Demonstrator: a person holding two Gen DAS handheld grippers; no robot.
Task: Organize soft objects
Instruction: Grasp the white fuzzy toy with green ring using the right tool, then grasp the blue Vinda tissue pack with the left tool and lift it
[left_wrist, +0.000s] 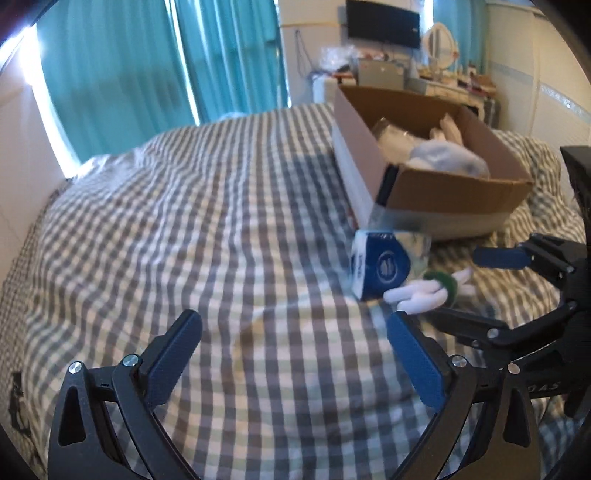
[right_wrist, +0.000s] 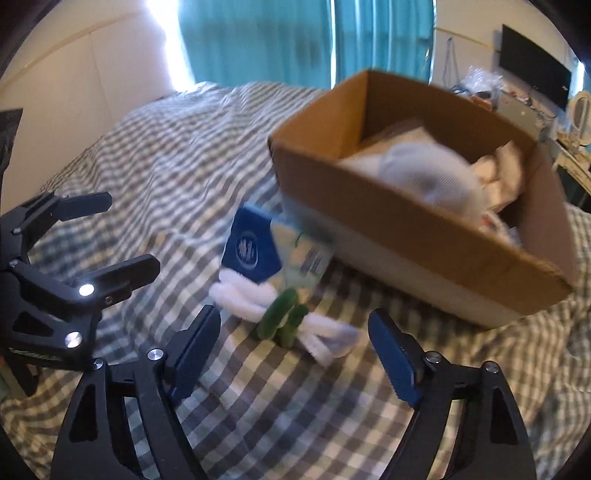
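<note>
Before me, a white-and-green plush toy (right_wrist: 284, 314) lies on the bed, touching a blue tissue pack (right_wrist: 255, 253) beside the cardboard box (right_wrist: 406, 236) of soft things.

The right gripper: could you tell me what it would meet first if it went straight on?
Probably the white and green plush toy lying between the open right gripper fingers' line; the blue tissue pack lies just beyond.

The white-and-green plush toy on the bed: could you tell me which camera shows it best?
The right wrist view: the plush toy lies centred, just ahead of the open right gripper. The left wrist view shows it smaller, off to the right.
</note>
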